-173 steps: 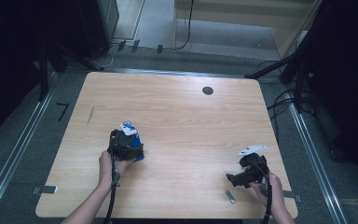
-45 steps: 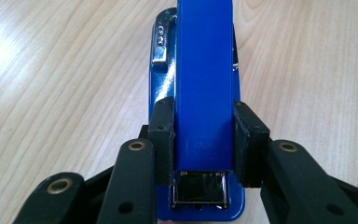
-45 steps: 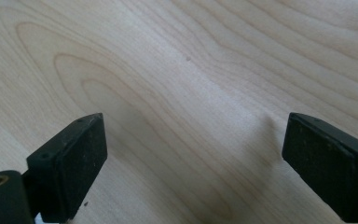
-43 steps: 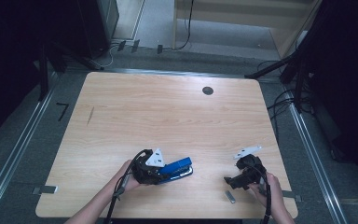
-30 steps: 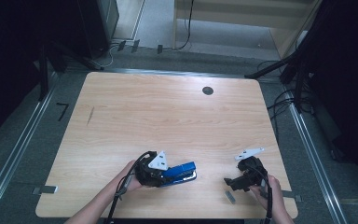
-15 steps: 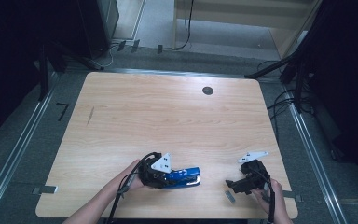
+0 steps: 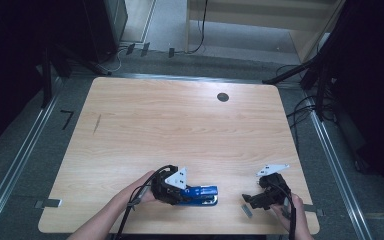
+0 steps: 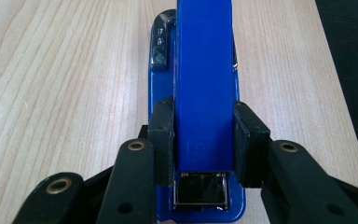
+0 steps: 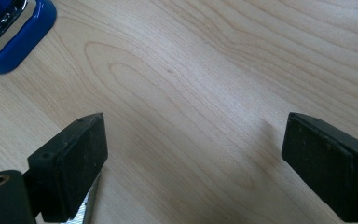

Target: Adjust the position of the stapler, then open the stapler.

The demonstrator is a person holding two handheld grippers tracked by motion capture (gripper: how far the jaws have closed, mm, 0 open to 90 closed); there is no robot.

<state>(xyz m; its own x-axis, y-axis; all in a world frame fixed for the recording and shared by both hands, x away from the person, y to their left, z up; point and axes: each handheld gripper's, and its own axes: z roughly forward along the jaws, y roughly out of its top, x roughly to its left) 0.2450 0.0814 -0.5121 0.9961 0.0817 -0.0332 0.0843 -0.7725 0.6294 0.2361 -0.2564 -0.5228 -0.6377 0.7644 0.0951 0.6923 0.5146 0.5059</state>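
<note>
Pale wooden table (image 7: 180,125) under dim surroundings, dark beyond the edges. Near the front edge, blue stapler (image 7: 200,194) lying flat, rear half clamped between pads of left gripper (image 8: 204,140), back end cut off by the frame. Further right, right gripper (image 9: 193,163) spread wide over bare wood, nothing between. Small silvery piece (image 7: 247,210) just beside it, half hidden, hard to identify.

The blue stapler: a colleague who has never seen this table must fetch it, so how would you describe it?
On the wooden table, look along the near edge, left of centre. The blue stapler lies flat there, clamped at its rear end by the left gripper. Unlike the small silver strip nearby, it is bright blue.
</note>
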